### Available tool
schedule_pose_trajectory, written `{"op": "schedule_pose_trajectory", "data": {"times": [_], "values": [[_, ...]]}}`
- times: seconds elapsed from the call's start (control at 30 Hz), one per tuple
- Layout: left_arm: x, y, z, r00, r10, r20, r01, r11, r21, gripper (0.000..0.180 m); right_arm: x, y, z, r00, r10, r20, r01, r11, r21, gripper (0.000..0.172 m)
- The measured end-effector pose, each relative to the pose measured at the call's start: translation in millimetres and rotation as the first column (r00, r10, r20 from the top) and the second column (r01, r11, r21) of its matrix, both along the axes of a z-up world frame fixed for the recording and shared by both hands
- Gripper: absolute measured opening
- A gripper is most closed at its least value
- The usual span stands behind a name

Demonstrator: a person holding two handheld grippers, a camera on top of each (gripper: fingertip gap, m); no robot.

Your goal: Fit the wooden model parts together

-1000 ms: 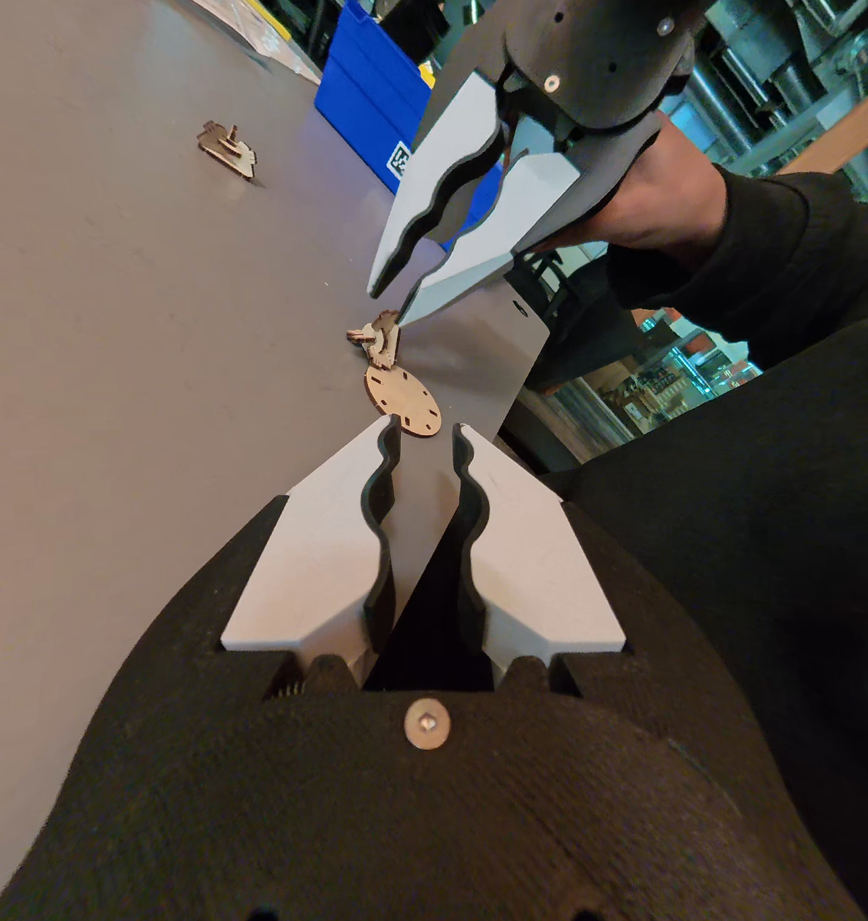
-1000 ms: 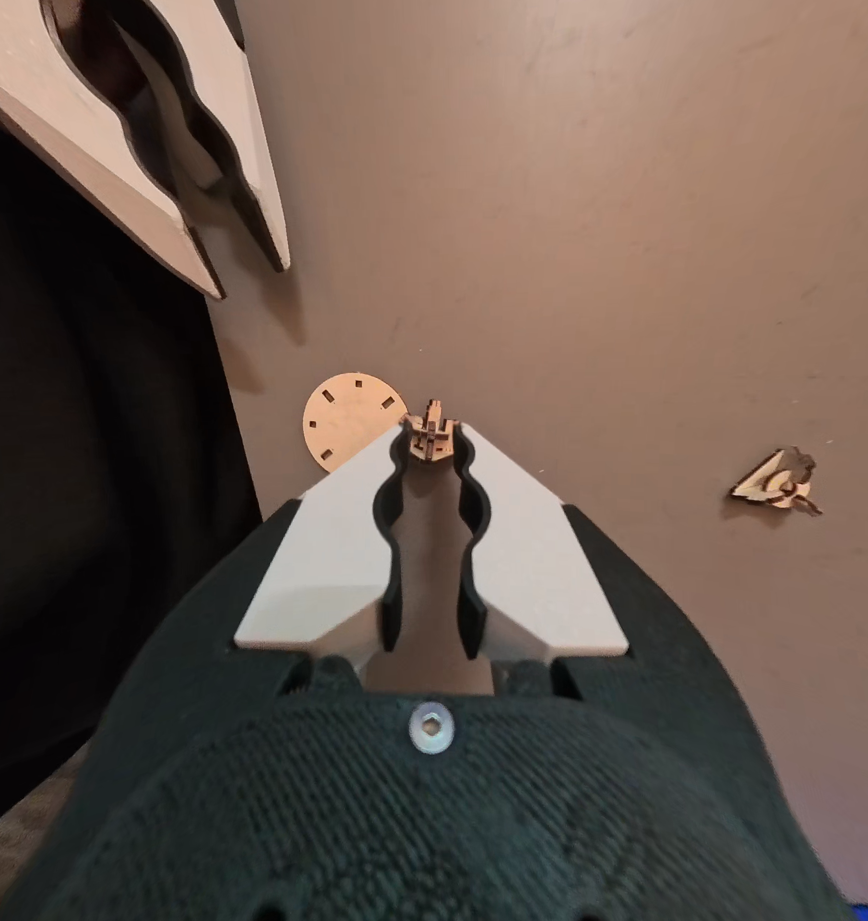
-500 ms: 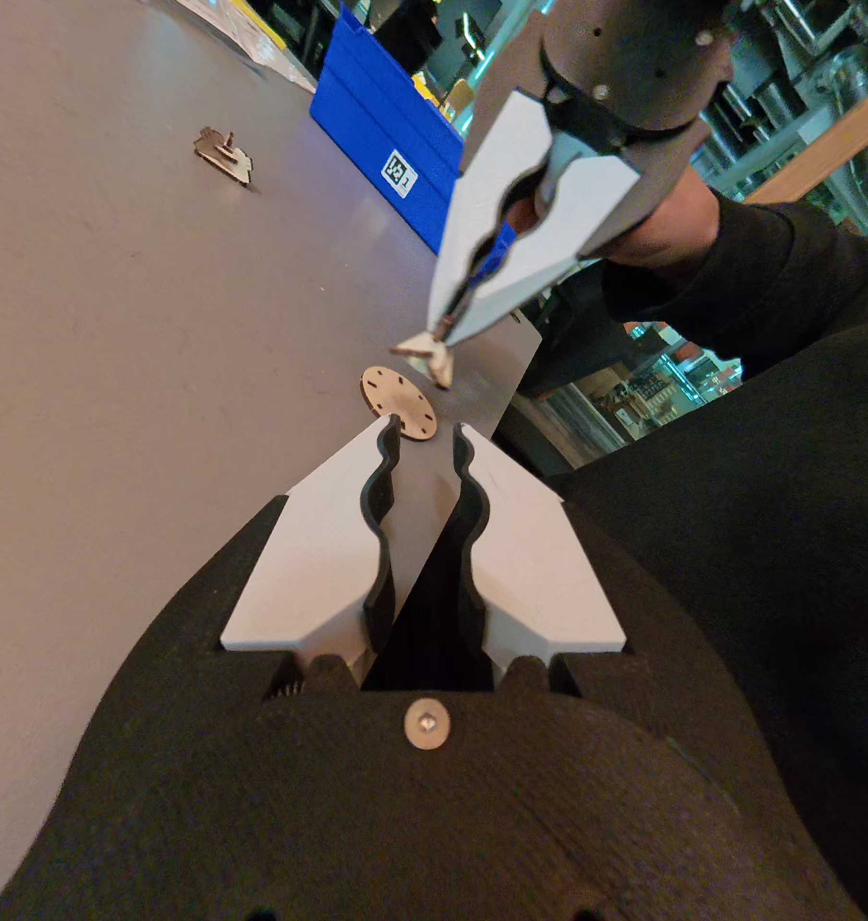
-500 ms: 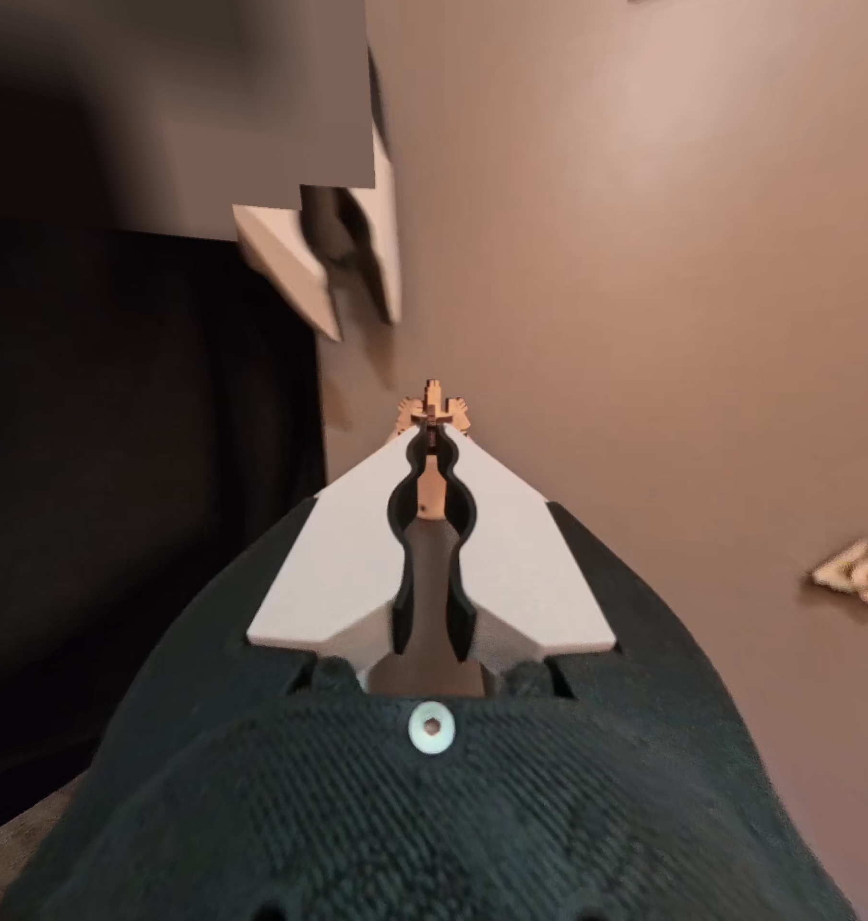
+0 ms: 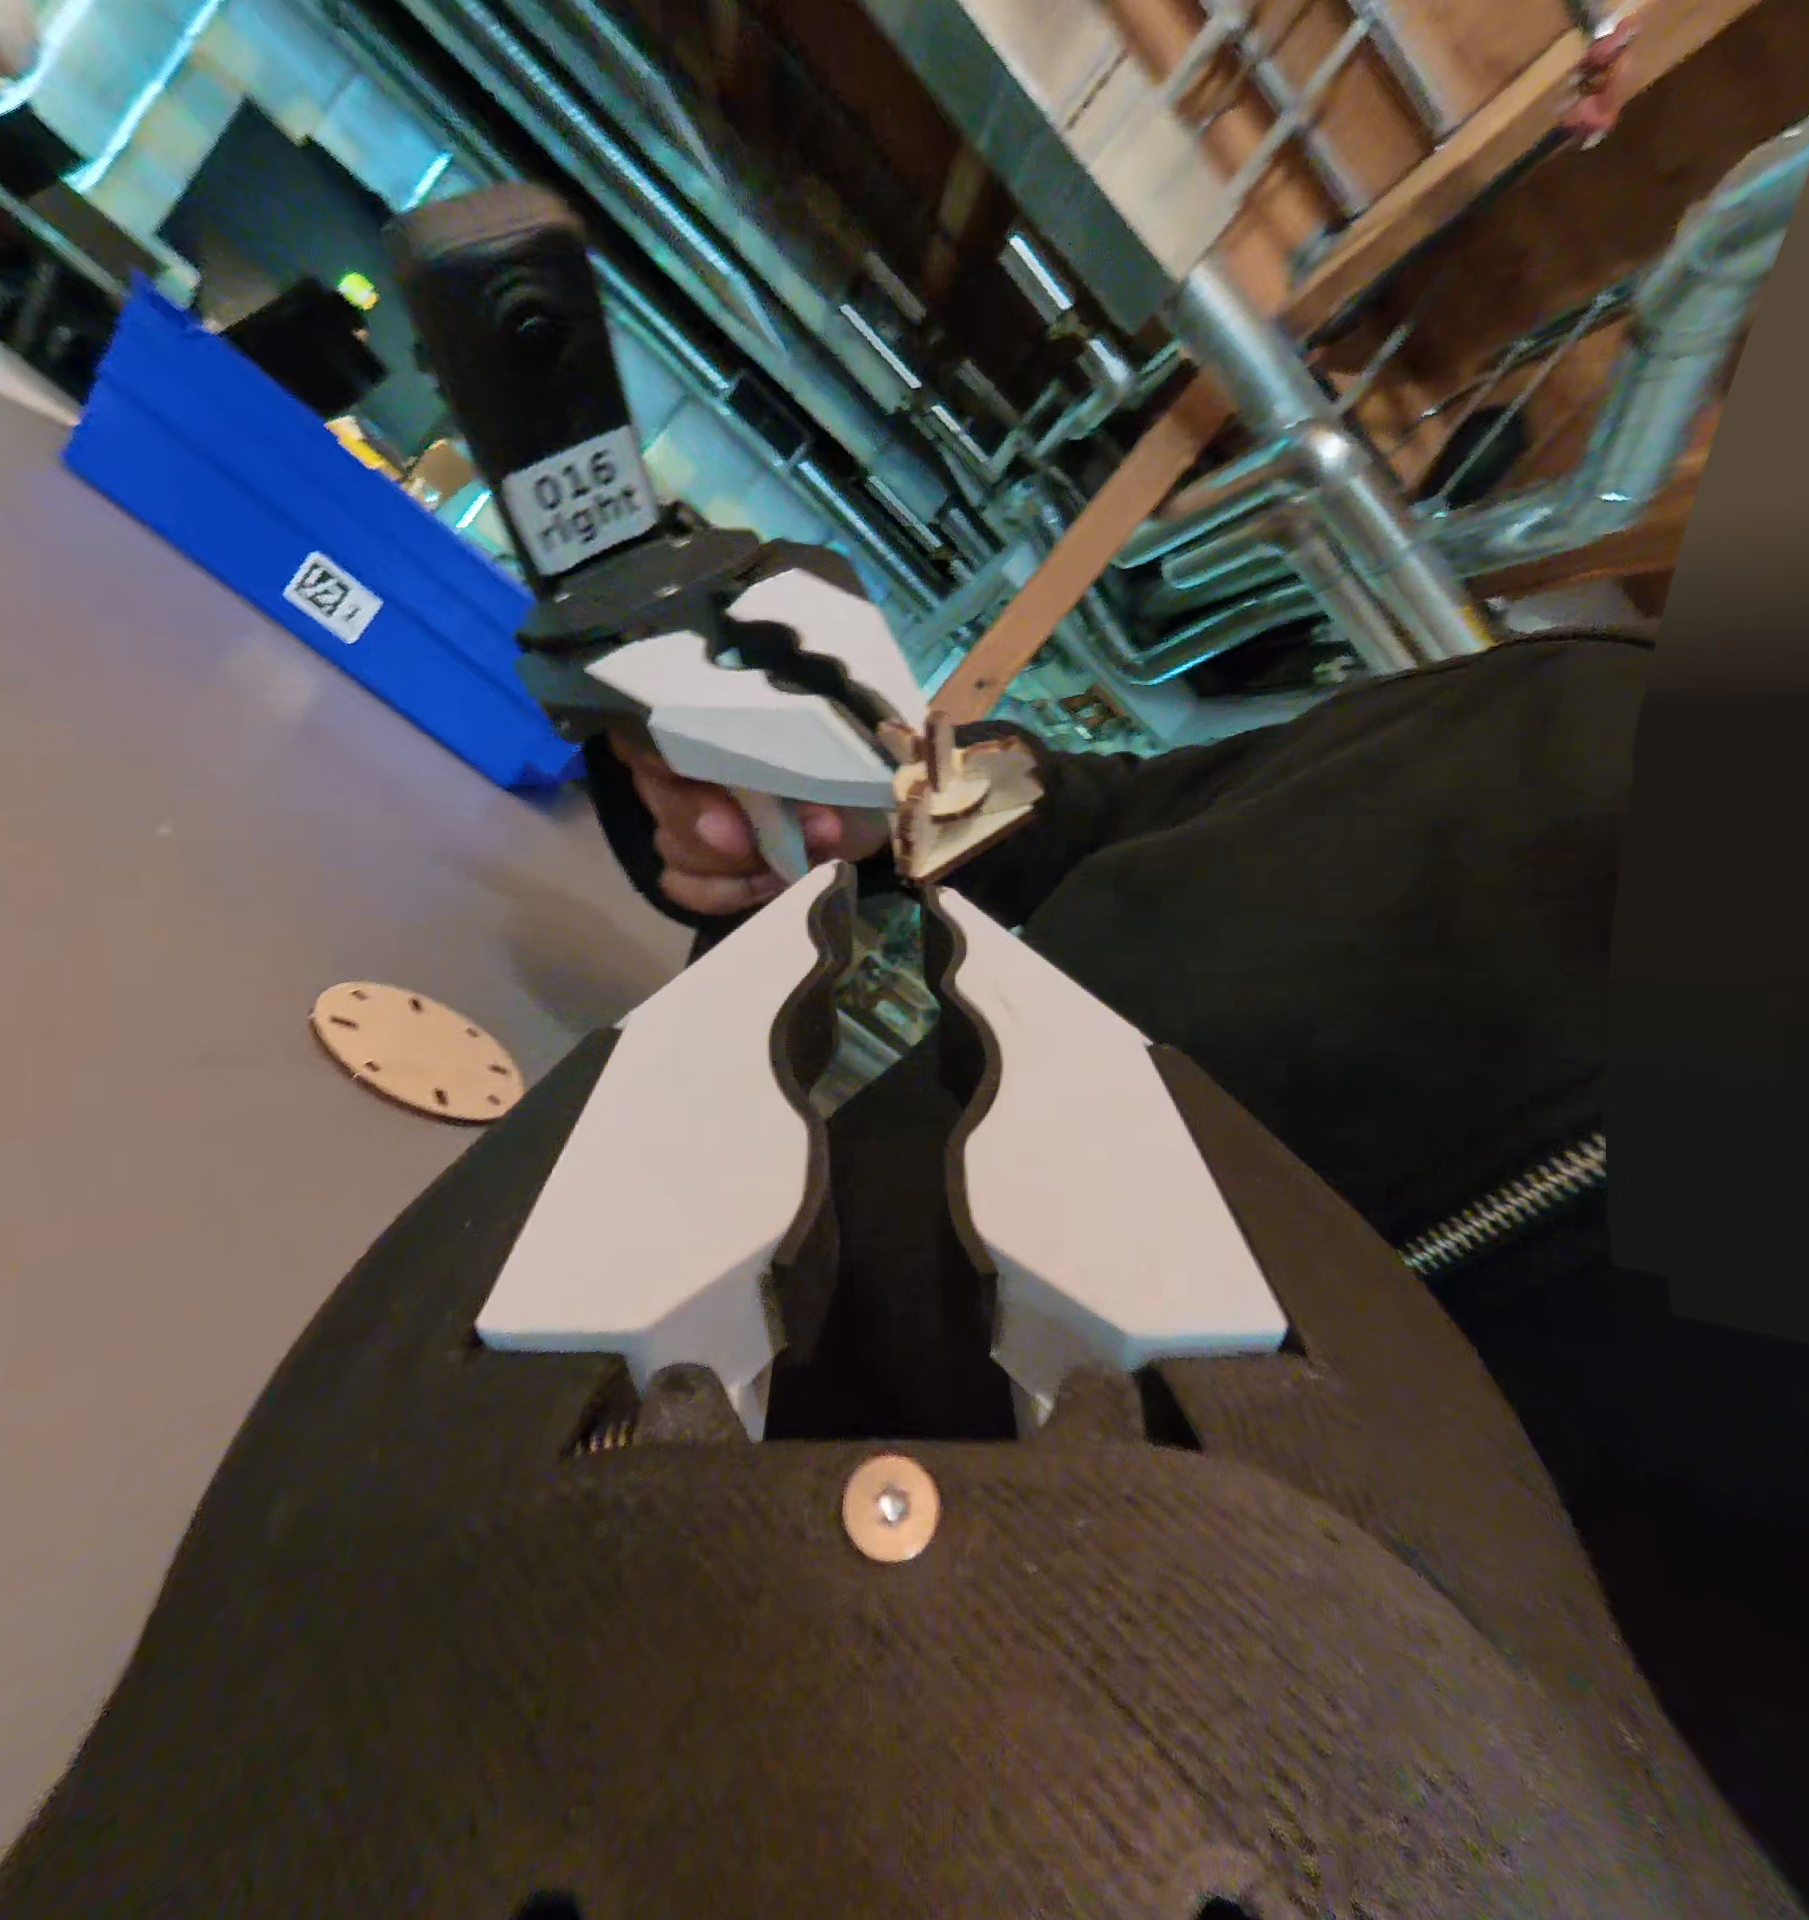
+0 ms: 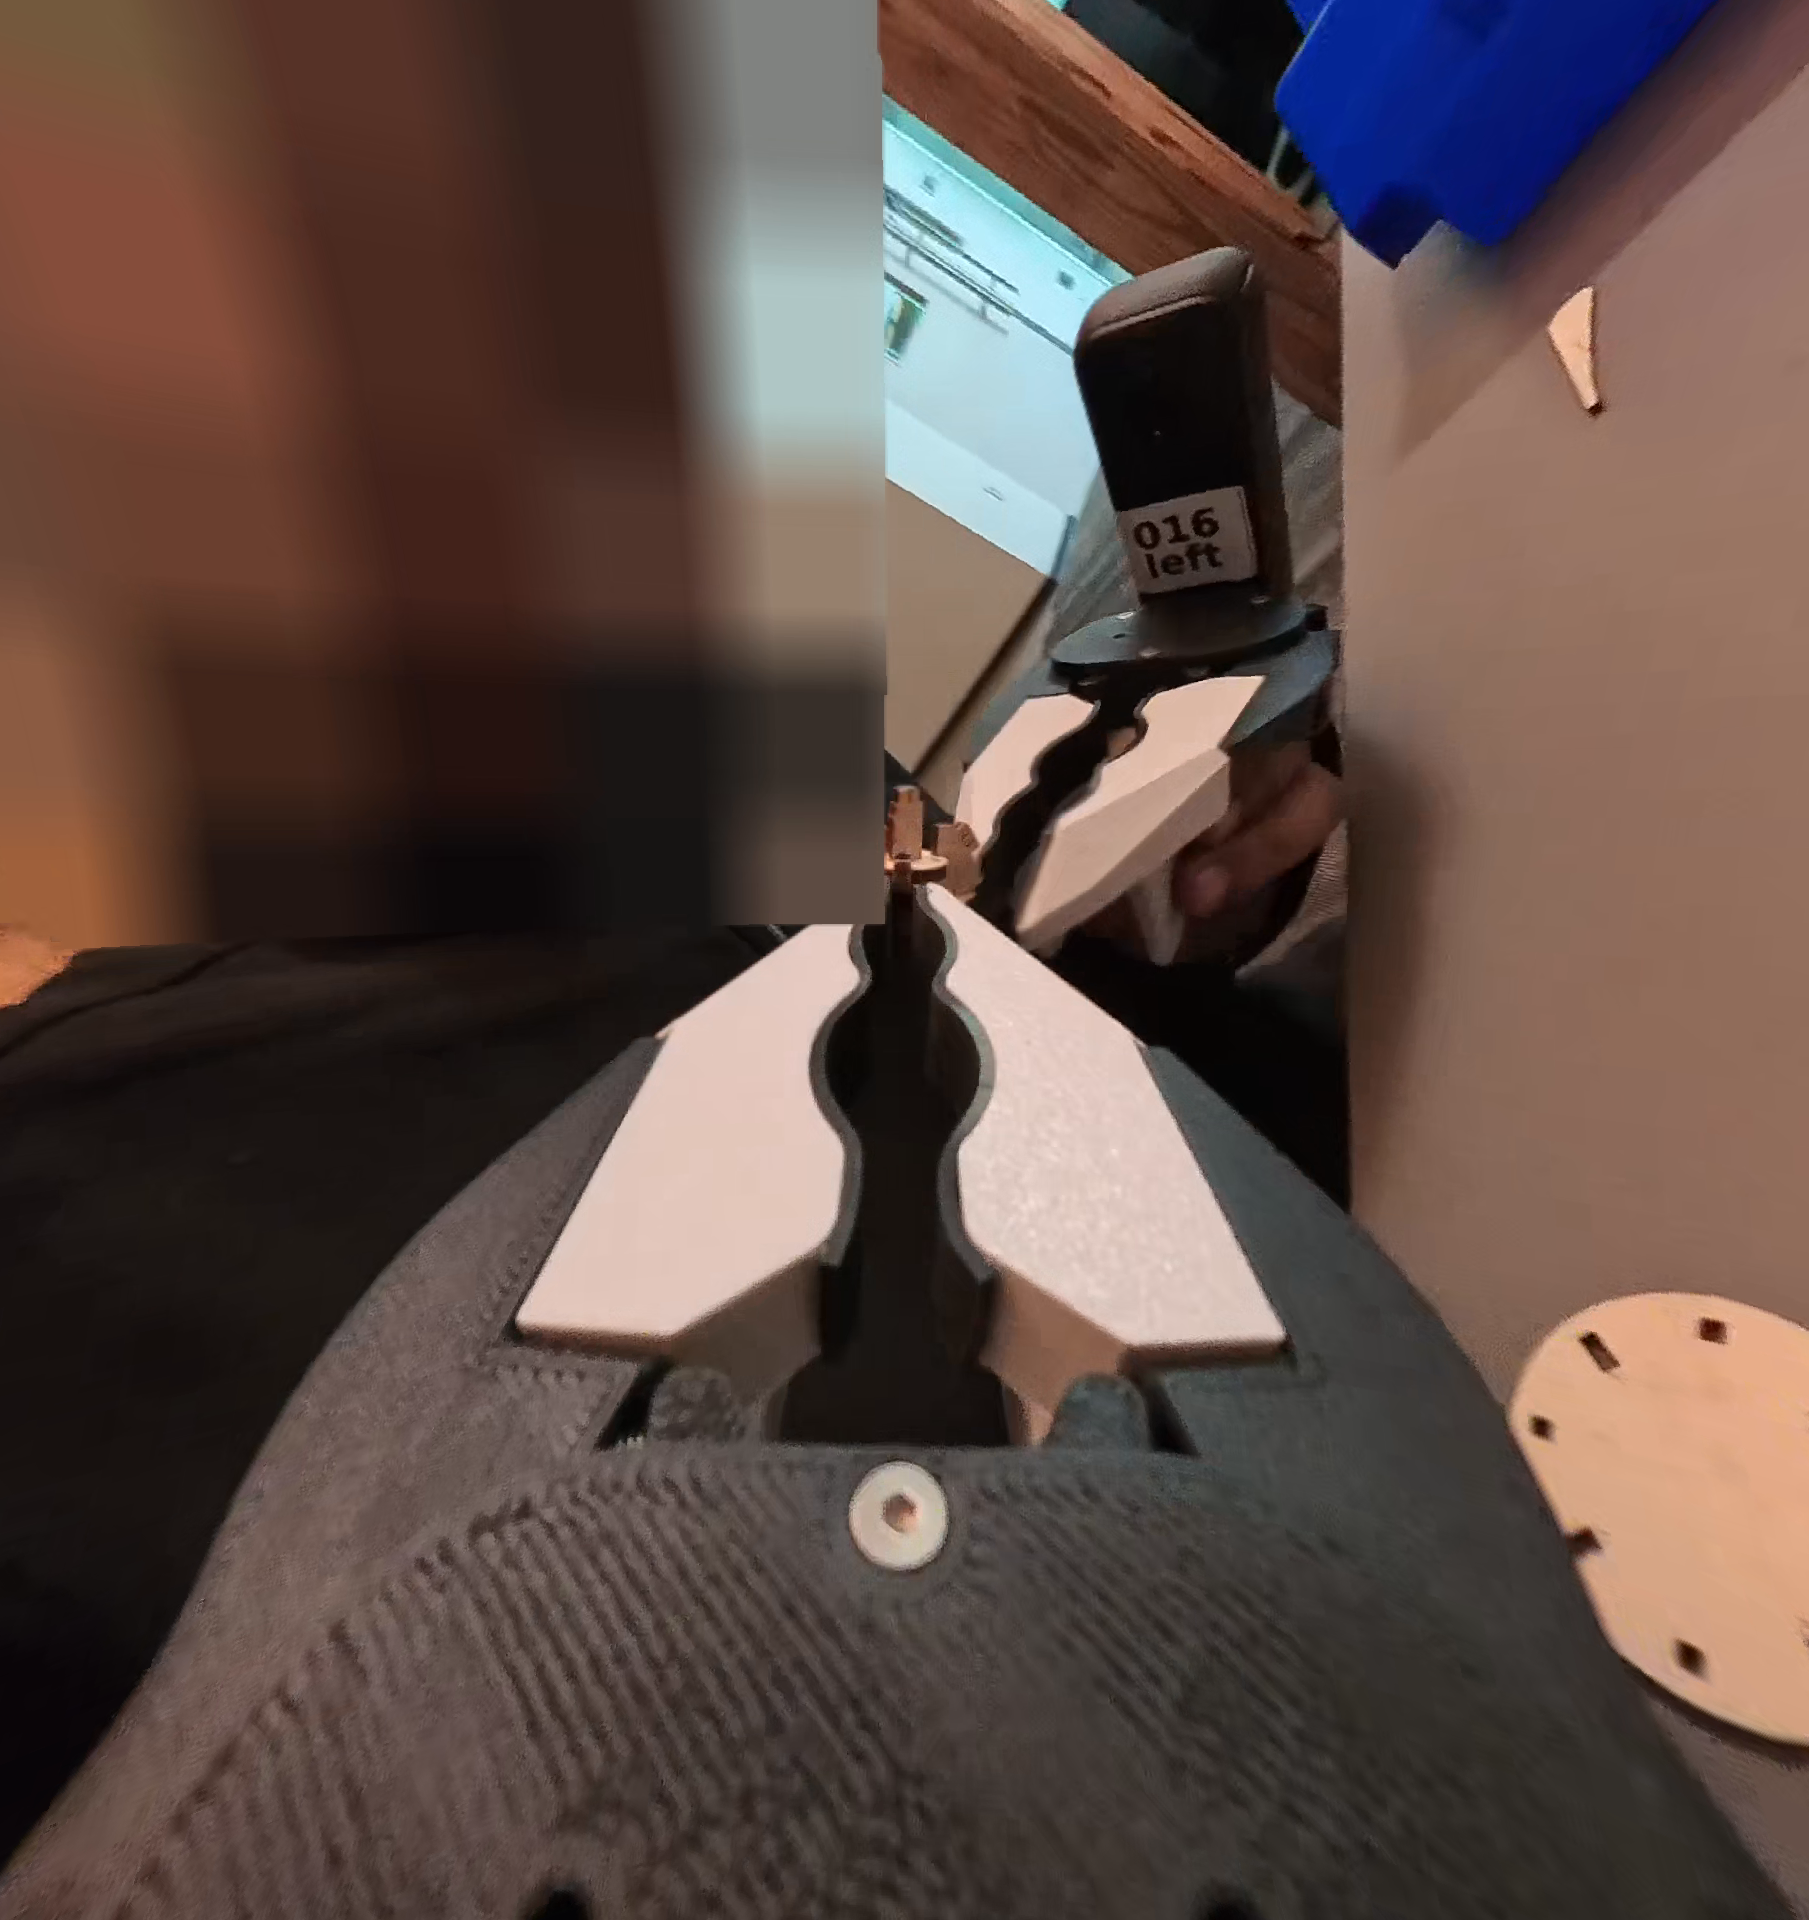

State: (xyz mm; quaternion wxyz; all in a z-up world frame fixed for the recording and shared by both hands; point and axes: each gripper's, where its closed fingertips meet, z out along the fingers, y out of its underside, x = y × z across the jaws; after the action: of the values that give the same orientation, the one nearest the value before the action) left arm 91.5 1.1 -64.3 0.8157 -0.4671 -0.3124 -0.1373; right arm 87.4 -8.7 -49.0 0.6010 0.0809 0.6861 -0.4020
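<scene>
My right gripper is shut on a small wooden assembly, a flat wedge-shaped piece with a peg and a small disc on it. It holds the piece in the air beyond the table's edge. In the left wrist view the right gripper comes in from the left with the assembly at its tips. My left gripper is open with a narrow gap, and its right fingertip sits just under the assembly's lower corner without gripping it. The left gripper also shows in the right wrist view, right beside the piece.
A round wooden disc with slots lies flat on the grey table near its edge; it also shows in the right wrist view. A blue bin stands farther back. Another small wooden piece lies on the table. A person in black stands close by. The grippers are tip to tip, or close to it.
My right gripper shut on the wooden assembly, lifted it off the table and swung it toward my left gripper. My left gripper rose, tilted up and narrowed its jaws.
</scene>
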Motion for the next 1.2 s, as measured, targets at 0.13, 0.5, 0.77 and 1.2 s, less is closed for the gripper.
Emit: {"op": "schedule_pose_trajectory", "data": {"times": [0.13,0.5,0.77,1.2], "values": [[3,-5,6,1.0,-0.03,-0.003,0.03,0.997,0.067,0.008,1,3,1,0.998,0.014,0.065,-0.014,1.0,0.005,0.001],[5,-10,10,0.997,-0.074,0.013,0.071,0.987,0.144,0.007,4,7,1,0.99,0.054,0.134,-0.056,0.998,0.01,0.001],[-6,-18,5,0.997,0.072,0.003,-0.072,0.996,0.058,0.011,-26,13,-1,0.991,0.02,0.132,-0.005,0.994,-0.112,0.001],[-105,-24,-9,0.9,0.401,-0.171,-0.428,0.737,-0.522,0.0,-122,-8,-1,0.924,-0.269,-0.273,0.124,0.885,-0.449,0.0]]}}
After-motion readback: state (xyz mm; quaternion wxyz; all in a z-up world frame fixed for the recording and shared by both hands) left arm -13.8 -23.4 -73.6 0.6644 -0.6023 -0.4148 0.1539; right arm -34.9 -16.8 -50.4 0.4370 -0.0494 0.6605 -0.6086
